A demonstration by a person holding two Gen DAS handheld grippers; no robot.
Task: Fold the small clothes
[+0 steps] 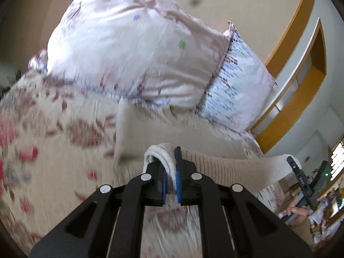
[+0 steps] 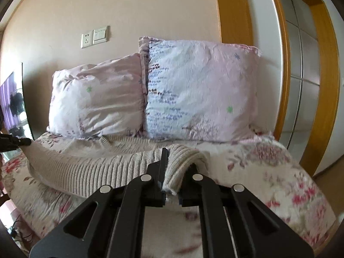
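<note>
both jaws pinch the beige knit sweater (image 2: 90, 167) stretched between them.

The left gripper (image 1: 171, 169) is clamping its jaws on a fold of the beige knit garment (image 1: 225, 161), which is lying pinched between the blue pads (image 1: 178, 178). The right gripper (image 2: 172, 172) is likewise gripping a folded edge of the same garment between closed jaws. In the left wrist view, the right gripper is appearing at the far right, holding the other end of the fabric, with the person's hand (image 1: 297, 211) wrapping its handle below.
</note>
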